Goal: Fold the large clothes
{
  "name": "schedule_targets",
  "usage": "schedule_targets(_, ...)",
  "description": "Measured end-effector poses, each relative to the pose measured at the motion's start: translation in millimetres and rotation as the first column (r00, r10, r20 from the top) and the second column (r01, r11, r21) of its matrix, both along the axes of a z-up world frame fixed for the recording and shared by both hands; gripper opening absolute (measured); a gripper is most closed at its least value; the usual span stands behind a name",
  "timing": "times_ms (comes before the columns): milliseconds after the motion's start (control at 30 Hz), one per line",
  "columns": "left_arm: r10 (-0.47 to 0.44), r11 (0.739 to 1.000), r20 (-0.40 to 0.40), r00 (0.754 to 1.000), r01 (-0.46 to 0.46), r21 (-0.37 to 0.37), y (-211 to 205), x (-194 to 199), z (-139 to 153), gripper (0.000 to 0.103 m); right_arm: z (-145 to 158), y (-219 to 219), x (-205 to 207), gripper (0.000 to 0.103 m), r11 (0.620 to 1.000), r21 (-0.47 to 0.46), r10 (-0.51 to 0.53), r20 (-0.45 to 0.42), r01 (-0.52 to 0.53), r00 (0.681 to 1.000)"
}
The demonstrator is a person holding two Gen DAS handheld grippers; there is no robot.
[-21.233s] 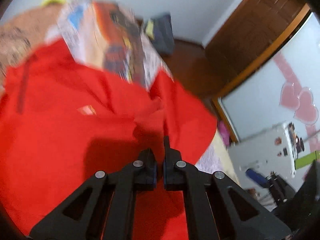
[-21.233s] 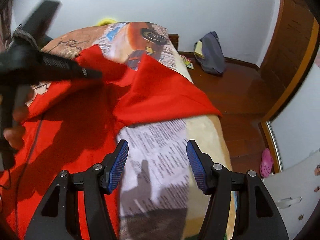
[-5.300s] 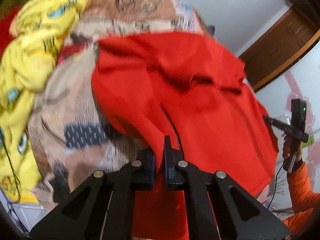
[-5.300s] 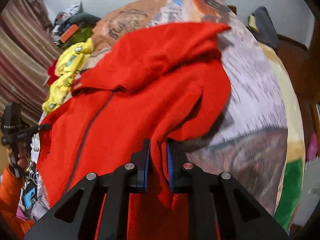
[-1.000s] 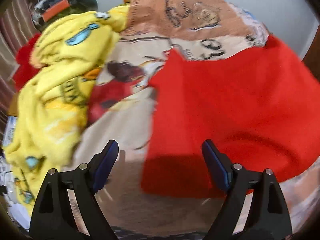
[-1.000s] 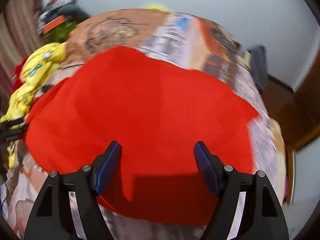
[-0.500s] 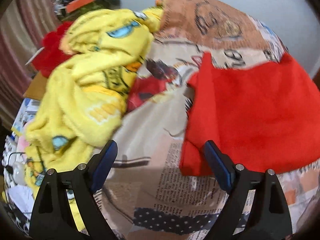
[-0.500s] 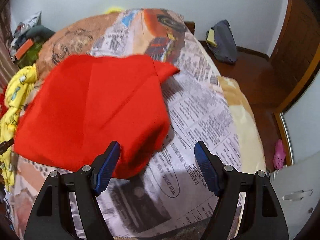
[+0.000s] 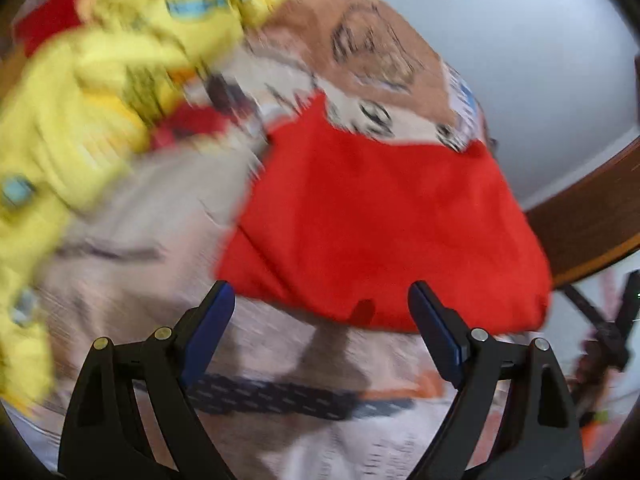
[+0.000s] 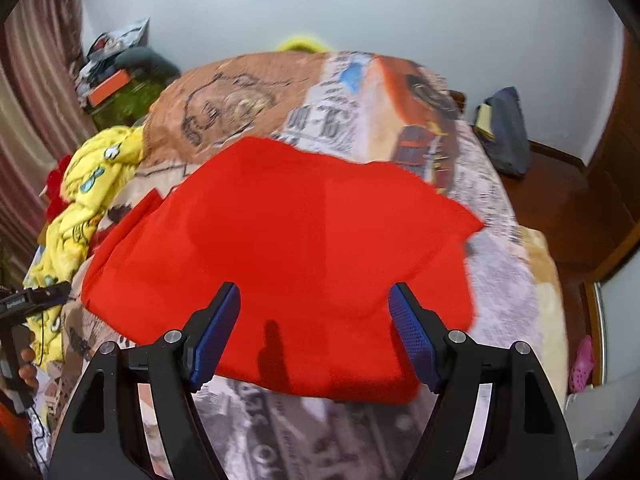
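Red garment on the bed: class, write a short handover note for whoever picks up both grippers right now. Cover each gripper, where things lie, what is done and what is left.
Left gripper: open, holding nothing, above the near edge of the red garment.
Right gripper: open, empty, over the same garment.
Things: the garment lies folded into a compact shape on the printed bedspread. A yellow blanket is bunched beside it, toward the left of the bed.
Done: the garment looks folded and released.
Left: probably tidy its uneven right corner, or fold once more if a smaller bundle is wanted.
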State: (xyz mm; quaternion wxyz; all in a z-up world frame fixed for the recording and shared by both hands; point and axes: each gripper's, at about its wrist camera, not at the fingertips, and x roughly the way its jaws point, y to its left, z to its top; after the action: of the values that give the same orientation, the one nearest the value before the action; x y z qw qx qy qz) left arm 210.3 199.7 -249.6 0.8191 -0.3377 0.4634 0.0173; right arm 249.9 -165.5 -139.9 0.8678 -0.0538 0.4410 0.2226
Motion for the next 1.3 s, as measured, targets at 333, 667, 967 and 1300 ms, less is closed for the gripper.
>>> schedule_targets(333,0.027,0.970,0.027,0.999,-0.020,-0.241,-3,16,-33,0.089,-37,32,-1,0.074,0.995,-0.064,0.069,-0.069,-0.074,0.995)
schedule_targets(667,0.169,0.924,0.106,0.980,-0.120,-0.363,24,52,-42,0.088,-36,35,-1,0.075,0.996,-0.059,0.057,-0.077,-0.062,0.995)
schedule_targets(967,0.175,0.941,0.017,0.984,-0.162,-0.296,31,91,-62,0.024,-31,40,0,0.075,0.995,-0.079,0.051,-0.079,-0.058,0.996)
schedule_targets(1300,0.227,0.950,0.172,0.959,-0.179,-0.256,37,92,23,0.009,2,73,14,0.075,0.993,-0.061,0.098,0.003,-0.097,0.995)
